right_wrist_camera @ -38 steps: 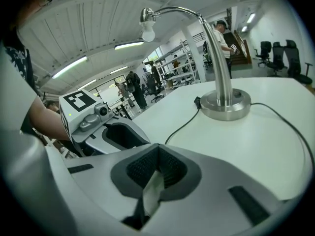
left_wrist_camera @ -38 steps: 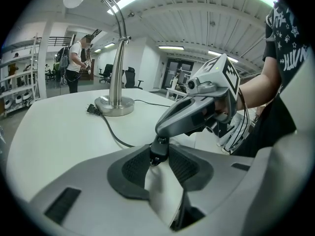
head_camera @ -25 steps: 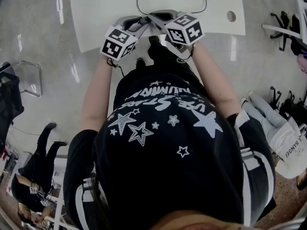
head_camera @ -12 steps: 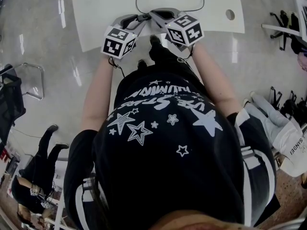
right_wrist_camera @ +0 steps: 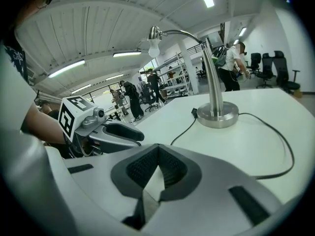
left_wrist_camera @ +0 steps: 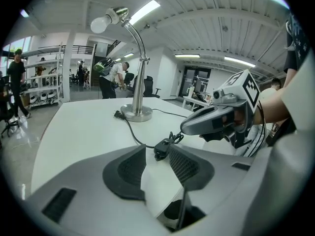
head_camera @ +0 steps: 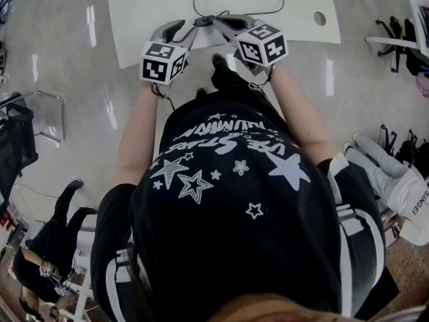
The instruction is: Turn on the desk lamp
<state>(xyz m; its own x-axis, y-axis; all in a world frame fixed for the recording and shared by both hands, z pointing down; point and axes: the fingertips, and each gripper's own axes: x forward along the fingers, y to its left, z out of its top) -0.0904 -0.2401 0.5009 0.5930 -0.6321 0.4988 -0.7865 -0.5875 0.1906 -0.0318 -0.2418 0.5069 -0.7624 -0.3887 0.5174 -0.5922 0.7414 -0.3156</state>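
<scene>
A chrome gooseneck desk lamp point(left_wrist_camera: 137, 113) stands on the white table point(head_camera: 147, 12), and its bulb point(left_wrist_camera: 100, 24) looks unlit. A black cord point(left_wrist_camera: 129, 129) runs from the base to an inline switch point(left_wrist_camera: 162, 148). My left gripper point(left_wrist_camera: 158, 151) is shut on that switch at its fingertips. My right gripper point(right_wrist_camera: 158, 147) is shut with nothing in it. Seen from the left gripper view, its tip point(left_wrist_camera: 184, 128) hovers just right of the switch. In the head view both grippers point(head_camera: 194, 24) point(head_camera: 218, 21) meet at the switch point(head_camera: 204, 20) near the table's front edge. The lamp point(right_wrist_camera: 216, 118) also shows in the right gripper view.
The cord loops across the table right of the lamp base point(right_wrist_camera: 275, 132). A cable hole point(head_camera: 320, 19) sits at the table's right. A chair point(head_camera: 40, 113) stands on the floor to the left. The wearer's own body fills the lower head view. People stand in the background.
Both grippers have risen a little and their tips have pushed slightly farther over the table. The switch now shows plainly between the two tips.
</scene>
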